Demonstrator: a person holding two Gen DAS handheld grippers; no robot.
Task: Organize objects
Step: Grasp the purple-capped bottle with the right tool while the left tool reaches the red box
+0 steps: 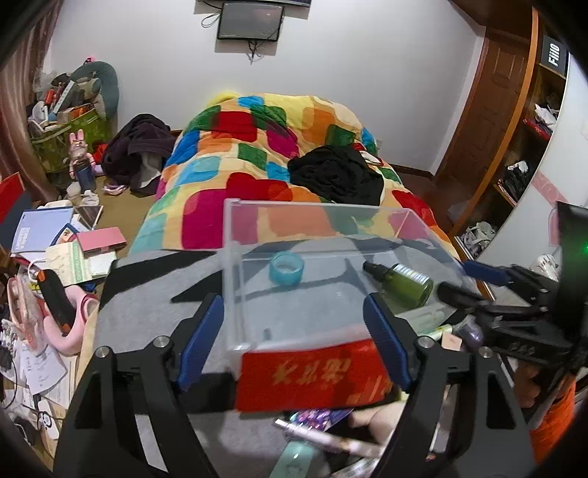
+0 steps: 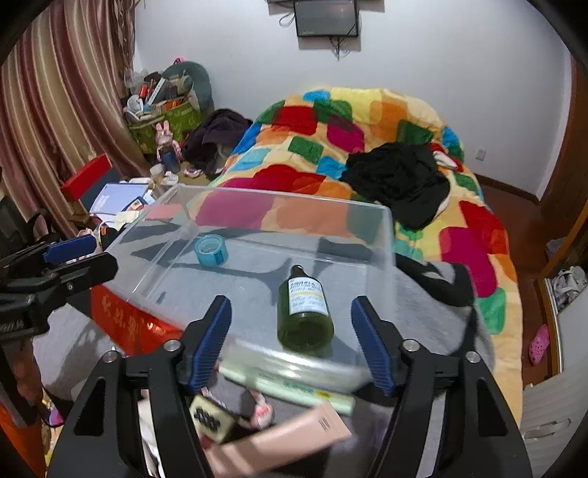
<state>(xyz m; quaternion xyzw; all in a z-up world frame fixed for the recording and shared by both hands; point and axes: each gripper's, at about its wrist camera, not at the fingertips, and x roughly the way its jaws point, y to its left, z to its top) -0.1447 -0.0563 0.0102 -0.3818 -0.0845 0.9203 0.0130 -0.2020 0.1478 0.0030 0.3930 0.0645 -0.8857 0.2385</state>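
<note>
A lived-in home bedroom: a bed (image 2: 367, 147) under a patchwork quilt, clothes piled beside it, probably a wall-mounted screen (image 2: 326, 17) beyond.

Both wrist views near, facing clear box (image 1: 330, 257)

Clear box (image 2: 375, 235): sits on the cloth (image 1: 147, 294), with the bed (image 1: 294, 147) behind it.
Tape roll (image 2: 210, 250): inside the box, left part, toward the far wall.
Dropper bottle (image 2: 305, 312): inside the box, lying on its side, right of the tape roll and nearer the cameras.
Envelope (image 1: 316, 375): just before the box's near left corner, partly under it.
Tubes and carton (image 2: 286, 434): heaped on the cloth before the box's near wall.
Black garment (image 1: 338, 176): on the bed, behind the box.
Books and papers (image 1: 55, 235): left of the bed.
</note>
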